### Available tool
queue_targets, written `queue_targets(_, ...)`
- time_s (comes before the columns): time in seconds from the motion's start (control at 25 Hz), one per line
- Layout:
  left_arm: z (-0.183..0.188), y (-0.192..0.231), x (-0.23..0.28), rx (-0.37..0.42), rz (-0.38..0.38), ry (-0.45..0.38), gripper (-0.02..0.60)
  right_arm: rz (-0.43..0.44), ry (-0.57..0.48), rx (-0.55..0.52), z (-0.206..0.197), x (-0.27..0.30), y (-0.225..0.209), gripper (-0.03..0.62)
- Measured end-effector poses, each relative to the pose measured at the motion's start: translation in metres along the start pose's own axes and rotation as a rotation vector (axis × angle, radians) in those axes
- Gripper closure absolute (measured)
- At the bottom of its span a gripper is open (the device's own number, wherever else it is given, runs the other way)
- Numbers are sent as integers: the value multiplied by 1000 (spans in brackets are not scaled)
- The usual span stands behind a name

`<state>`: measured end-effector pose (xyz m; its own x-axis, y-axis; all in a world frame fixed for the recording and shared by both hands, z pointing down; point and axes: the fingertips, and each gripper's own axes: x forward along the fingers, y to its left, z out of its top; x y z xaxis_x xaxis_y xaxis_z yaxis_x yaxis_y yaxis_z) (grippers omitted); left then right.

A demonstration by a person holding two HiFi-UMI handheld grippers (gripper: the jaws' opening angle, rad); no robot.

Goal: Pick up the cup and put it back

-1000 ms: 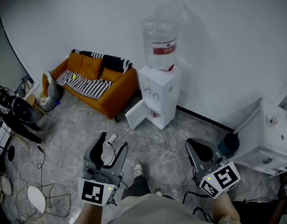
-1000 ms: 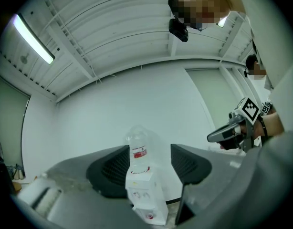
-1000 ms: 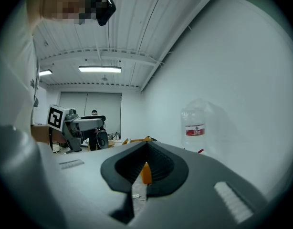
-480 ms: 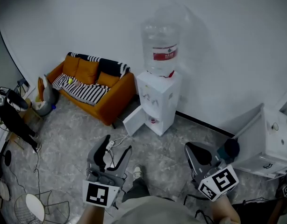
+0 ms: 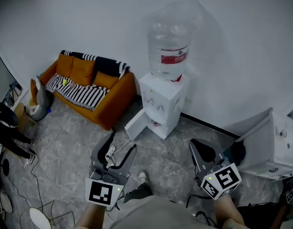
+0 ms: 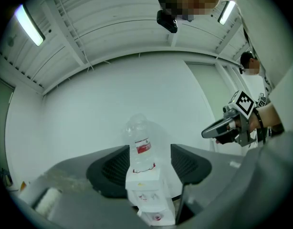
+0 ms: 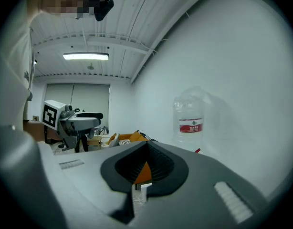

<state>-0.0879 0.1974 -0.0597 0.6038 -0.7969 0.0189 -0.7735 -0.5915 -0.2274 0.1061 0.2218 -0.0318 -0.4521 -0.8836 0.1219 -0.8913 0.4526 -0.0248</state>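
Left tool (image 5: 120, 144) spread, right tool (image 5: 196, 146) pressed together, both empty; cup (image 5: 157, 123), seemingly the small red item inside dispenser (image 5: 161, 104), judged light, crushable; grip mid-wall gently.

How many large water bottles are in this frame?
1. The water bottle stands neck-down on top of the white dispenser, right of the orange sofa. Nothing suggests a second, though the dispenser's open lower cabinet cannot be seen into clearly.

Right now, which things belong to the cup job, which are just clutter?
Job: white water dispenser with clear bottle; its open lower door; small red thing inside, possibly the cup.
Clutter: orange sofa with striped blanket; white cabinet at right.
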Motion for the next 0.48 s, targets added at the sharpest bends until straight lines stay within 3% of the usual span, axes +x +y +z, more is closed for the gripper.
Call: queue_targets(0.48, -39, 113, 89, -49, -93, 12, 302, -109, 58, -1, 6, 131, -22, 591)
